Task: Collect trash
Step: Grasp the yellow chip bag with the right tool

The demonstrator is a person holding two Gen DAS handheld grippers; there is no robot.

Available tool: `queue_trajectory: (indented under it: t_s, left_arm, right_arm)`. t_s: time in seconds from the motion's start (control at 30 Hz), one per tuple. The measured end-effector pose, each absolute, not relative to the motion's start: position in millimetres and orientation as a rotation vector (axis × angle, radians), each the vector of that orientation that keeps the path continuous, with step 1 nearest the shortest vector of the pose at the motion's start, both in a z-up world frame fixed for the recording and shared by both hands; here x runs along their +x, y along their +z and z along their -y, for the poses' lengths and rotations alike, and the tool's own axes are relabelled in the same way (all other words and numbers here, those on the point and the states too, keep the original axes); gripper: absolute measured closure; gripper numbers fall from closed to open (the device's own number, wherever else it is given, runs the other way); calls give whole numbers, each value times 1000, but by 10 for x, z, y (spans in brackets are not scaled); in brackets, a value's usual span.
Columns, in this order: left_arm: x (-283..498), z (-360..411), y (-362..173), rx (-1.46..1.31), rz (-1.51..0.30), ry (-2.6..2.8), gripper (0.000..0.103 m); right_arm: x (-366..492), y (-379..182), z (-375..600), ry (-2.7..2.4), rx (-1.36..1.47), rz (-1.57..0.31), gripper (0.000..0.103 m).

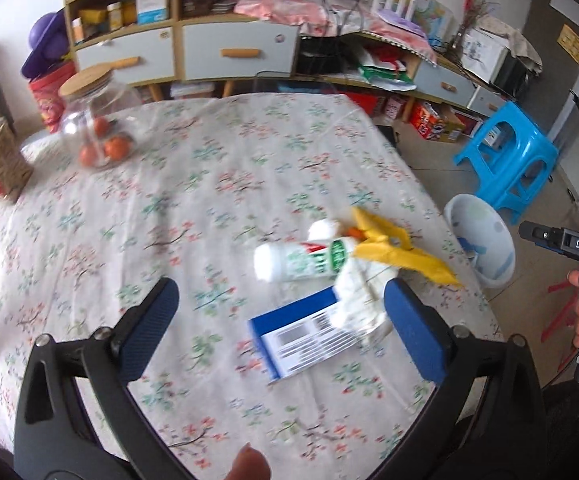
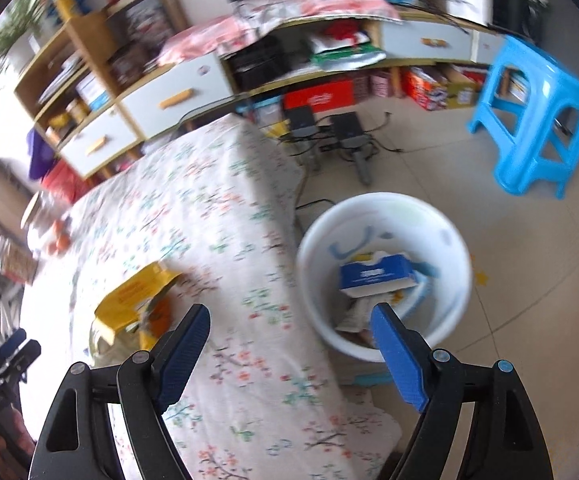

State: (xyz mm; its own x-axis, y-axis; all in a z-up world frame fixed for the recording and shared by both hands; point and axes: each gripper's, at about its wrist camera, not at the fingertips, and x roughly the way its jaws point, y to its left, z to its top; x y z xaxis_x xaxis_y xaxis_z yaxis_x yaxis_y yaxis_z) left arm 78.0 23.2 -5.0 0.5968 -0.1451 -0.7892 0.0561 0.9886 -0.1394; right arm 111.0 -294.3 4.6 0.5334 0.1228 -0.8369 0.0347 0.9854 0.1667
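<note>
Bare floral table (image 1: 137, 240) lies left of the trash pile (image 1: 329, 272).

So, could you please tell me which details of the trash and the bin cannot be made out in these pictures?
- Left wrist view: the white bin interior is mostly hidden by the table edge.
- Left wrist view: the white bottle label is too blurred to read.
- Right wrist view: trash under the blue box is covered by it and by a pad of the right tongs.
- Right wrist view: the yellow wrapper print is motion-blurred.
</note>
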Motion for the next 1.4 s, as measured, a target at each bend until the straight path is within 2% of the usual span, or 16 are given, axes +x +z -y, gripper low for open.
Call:
queue_trajectory:
  t_s: [0.6, 1.1, 1.33, 1.37, 1.4]
  left_arm:
    - [387, -1166, -336, -212, -1023, 22, 1]
    - [374, -1233, -368, -221, -1036, 24, 1]
    - [434, -1213, -384, -225, -1043, 15, 1]
    - [445, -1212, -393, -225, -1047, 17, 1]
    - [454, -1215, -404, -226, -1050, 19, 1]
  right_arm:
    - [1188, -71, 1760, 235, 28, -1061, 19]
    - [1587, -349, 1329, 241, 88, -1130, 19]
    - [1733, -608, 1458, 229, 152, -1206, 19]
    - [1740, -617, 1491, 225, 156, -1209, 20]
    - [1744, -625, 1532, 222, 159, -1210, 26]
